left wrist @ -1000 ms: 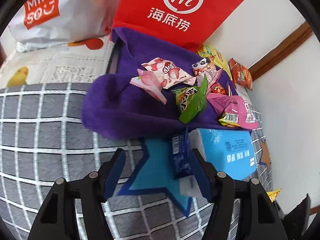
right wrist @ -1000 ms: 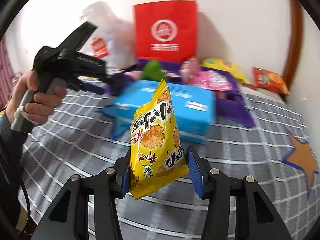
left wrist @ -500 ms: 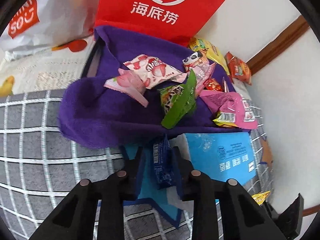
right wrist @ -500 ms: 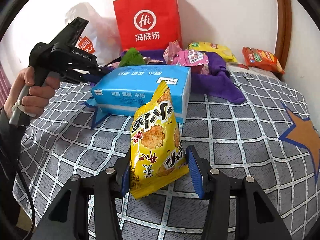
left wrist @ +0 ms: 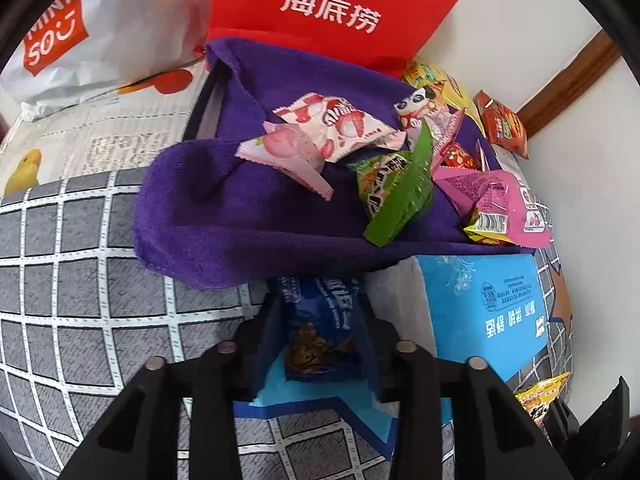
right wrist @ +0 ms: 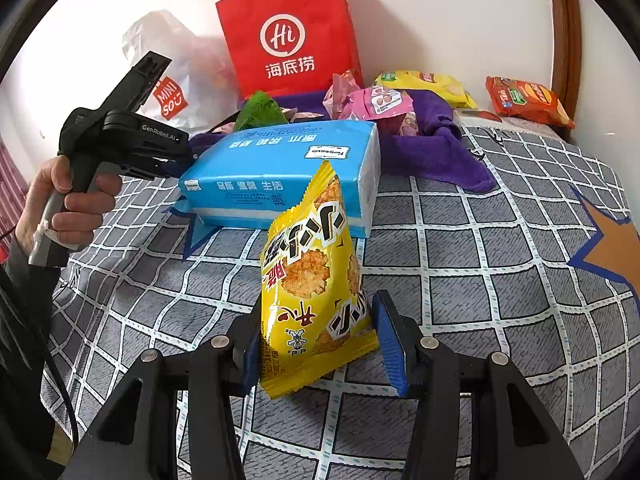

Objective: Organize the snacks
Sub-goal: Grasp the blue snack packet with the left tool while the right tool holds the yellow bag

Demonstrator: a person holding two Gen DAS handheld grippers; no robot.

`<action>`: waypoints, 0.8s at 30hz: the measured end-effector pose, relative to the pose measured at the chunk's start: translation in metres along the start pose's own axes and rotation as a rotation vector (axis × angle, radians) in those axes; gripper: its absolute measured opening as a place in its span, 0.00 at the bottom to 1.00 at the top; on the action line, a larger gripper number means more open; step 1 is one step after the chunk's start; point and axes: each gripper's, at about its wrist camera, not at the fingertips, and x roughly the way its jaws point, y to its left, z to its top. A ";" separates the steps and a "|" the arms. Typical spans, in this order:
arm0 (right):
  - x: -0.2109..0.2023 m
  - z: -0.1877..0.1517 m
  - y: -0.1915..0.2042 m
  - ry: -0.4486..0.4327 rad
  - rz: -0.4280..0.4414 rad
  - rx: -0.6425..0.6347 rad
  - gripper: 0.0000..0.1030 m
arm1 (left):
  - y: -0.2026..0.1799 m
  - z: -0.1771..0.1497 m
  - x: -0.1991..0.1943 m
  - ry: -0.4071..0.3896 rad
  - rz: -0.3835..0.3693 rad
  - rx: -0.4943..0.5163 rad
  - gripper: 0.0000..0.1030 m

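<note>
A dark blue snack packet (left wrist: 320, 332) sits face-on between the fingers of my left gripper (left wrist: 320, 304), touching both pads while the jaws are opening. It hangs just in front of the purple towel (left wrist: 240, 216) and beside the blue tissue pack (left wrist: 492, 304). My right gripper (right wrist: 318, 308) is shut on a yellow rice-cracker bag (right wrist: 312, 276), held upright over the checked bedspread (right wrist: 480, 248). Several snack packets lie on the towel, among them pink strawberry ones (left wrist: 328, 132) and a green one (left wrist: 400, 196).
A red paper bag (right wrist: 288, 32) and a white plastic bag (left wrist: 80, 36) stand against the wall behind the towel. An orange packet (right wrist: 524, 100) and a yellow chips bag (right wrist: 424, 84) lie at the back right. A person's hand (right wrist: 76, 200) holds the left gripper's handle.
The left jaws closed tight on the dark blue packet, then widened; the packet turned from edge-on to face-on and came closer to the towel. The right gripper kept its yellow bag.
</note>
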 end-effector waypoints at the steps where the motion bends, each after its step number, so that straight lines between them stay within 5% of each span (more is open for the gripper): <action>1: 0.001 0.000 0.000 0.004 0.001 0.001 0.48 | -0.001 0.000 0.001 0.006 -0.010 0.002 0.47; 5: 0.003 0.000 0.000 0.017 -0.002 -0.006 0.48 | -0.007 -0.003 0.007 -0.016 0.027 0.045 0.45; 8: 0.003 0.000 0.000 0.014 0.000 -0.002 0.48 | -0.006 -0.005 0.005 -0.036 0.045 0.068 0.33; 20: -0.003 0.000 -0.002 -0.010 -0.023 0.005 0.48 | 0.029 -0.067 -0.043 0.022 0.060 0.073 0.34; 24: -0.009 0.000 0.000 -0.028 -0.091 -0.008 0.48 | 0.033 -0.088 -0.052 0.011 0.036 0.071 0.41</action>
